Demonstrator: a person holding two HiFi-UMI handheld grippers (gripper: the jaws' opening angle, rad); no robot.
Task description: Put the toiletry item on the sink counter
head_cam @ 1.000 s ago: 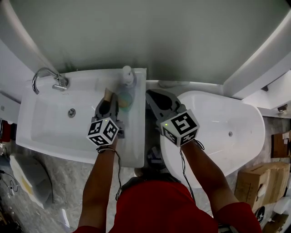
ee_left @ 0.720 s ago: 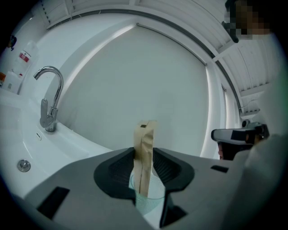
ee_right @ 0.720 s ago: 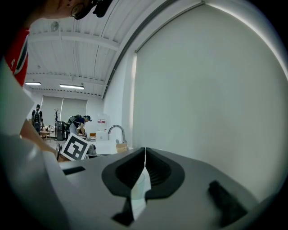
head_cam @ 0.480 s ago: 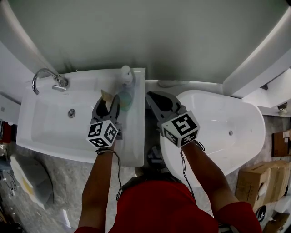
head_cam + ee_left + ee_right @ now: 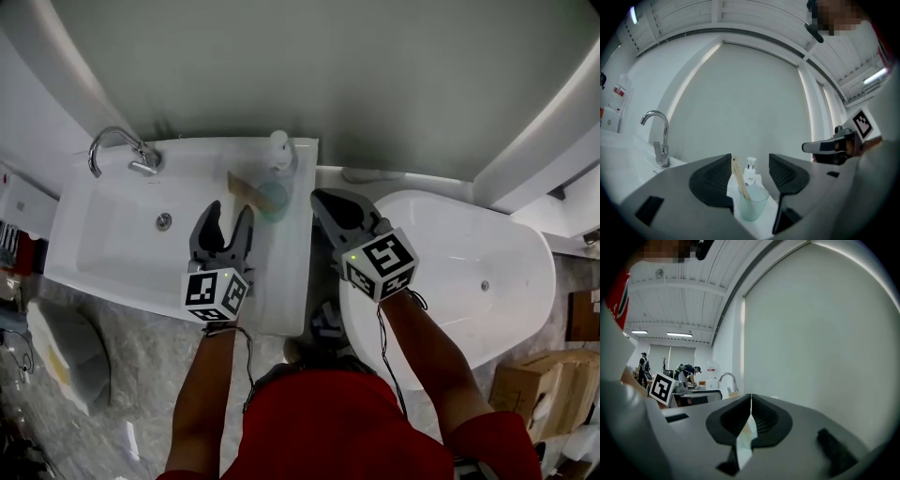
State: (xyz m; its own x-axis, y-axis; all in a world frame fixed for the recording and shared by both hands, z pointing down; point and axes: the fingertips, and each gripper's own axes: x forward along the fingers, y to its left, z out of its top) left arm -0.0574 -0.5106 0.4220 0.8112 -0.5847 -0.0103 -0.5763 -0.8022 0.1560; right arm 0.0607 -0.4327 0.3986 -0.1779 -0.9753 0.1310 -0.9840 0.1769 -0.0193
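My left gripper [image 5: 229, 208] has drawn back from the cup [image 5: 274, 197], jaws opening wide and touching nothing, the cup upright on the sink counter [image 5: 291, 267] just ahead of them, while my right gripper [image 5: 321, 195] has its jaws together.

The cup [image 5: 274, 199] stands on the counter [image 5: 286, 272], at the basin's [image 5: 112, 244] 3 o'clock. A stick [image 5: 244, 185] in the cup leans toward 10 o'clock. The bottle [image 5: 279, 148] is just beside the cup at its 12 o'clock. The tap [image 5: 120, 148] sits at the basin's 11 o'clock corner, the drain [image 5: 163, 221] at the tap's 5 o'clock. The tub [image 5: 459, 281] lies at the counter's 3 o'clock.
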